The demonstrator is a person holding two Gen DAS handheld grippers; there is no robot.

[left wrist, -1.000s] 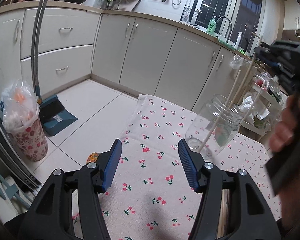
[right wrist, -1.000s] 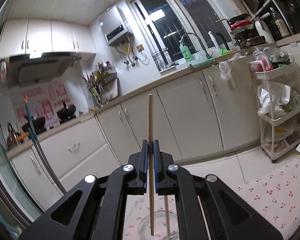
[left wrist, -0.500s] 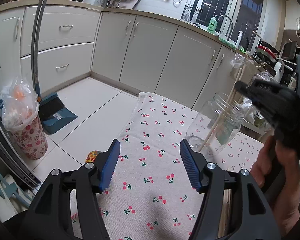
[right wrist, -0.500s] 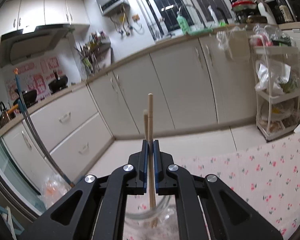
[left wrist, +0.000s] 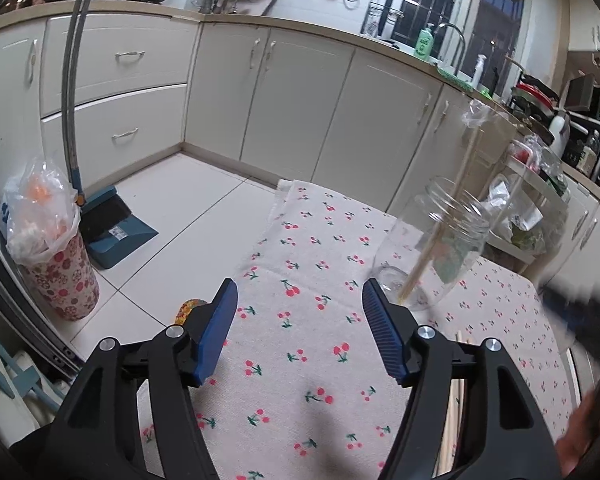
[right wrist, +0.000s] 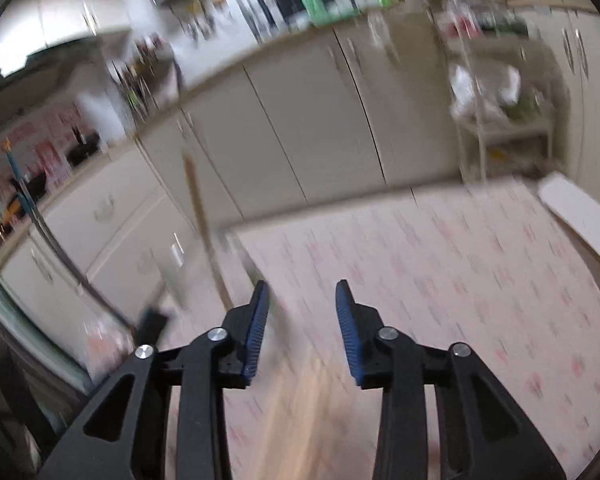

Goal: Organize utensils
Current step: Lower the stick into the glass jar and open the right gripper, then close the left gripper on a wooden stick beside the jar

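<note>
A clear glass jar (left wrist: 440, 248) stands on the cherry-print cloth (left wrist: 300, 360), with wooden chopsticks (left wrist: 444, 232) leaning inside it. My left gripper (left wrist: 300, 286) hovers over the cloth just left of the jar, its jaws opening with nothing between them. Loose chopsticks (left wrist: 454, 400) lie on the table behind its right finger. In the blurred right wrist view, my right gripper (right wrist: 302, 286) has its jaws opening with nothing gripped. A chopstick (right wrist: 198, 216) stands up to its left. A pale wooden blur (right wrist: 296, 392) lies below its fingers. A hand (left wrist: 580, 440) shows at the lower right.
A bagged floral bin (left wrist: 48, 248) and a blue dustpan (left wrist: 112, 236) stand on the floor to the left. White cabinets (left wrist: 308, 100) run behind the table. A cluttered rack (left wrist: 532, 200) is beyond the jar. A white flat object (right wrist: 580, 216) lies at the cloth's right edge.
My right gripper has let go of the chopstick, which now leans in the jar, and has swung down and right with its jaws parted. My left jaws stand slightly wider.
</note>
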